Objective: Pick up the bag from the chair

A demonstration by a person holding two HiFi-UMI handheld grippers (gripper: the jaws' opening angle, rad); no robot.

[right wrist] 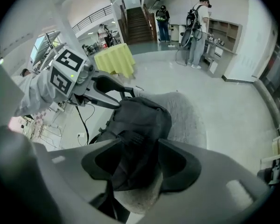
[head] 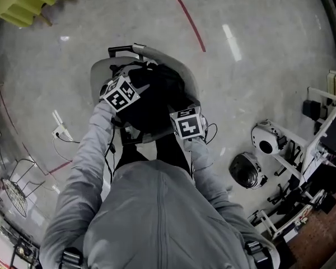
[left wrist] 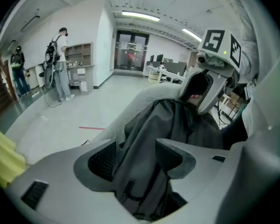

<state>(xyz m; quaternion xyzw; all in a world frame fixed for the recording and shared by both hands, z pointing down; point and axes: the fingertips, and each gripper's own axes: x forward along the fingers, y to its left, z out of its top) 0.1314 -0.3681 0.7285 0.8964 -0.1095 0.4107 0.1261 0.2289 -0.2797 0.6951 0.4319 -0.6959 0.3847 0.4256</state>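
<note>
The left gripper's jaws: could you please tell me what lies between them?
A fold of the black fabric bag fills the gap, shown in the left gripper view.

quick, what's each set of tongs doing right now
left tongs: closed on the bag, fabric pinched between the jaws
right tongs: closed on the bag too

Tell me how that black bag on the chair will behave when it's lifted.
Likely floppy: the bag creases into soft folds where the left gripper and right gripper pinch its fabric, so it should sag between them. Its bulging body on the chair suggests some weight inside. Matte cloth probably won't slip.
</note>
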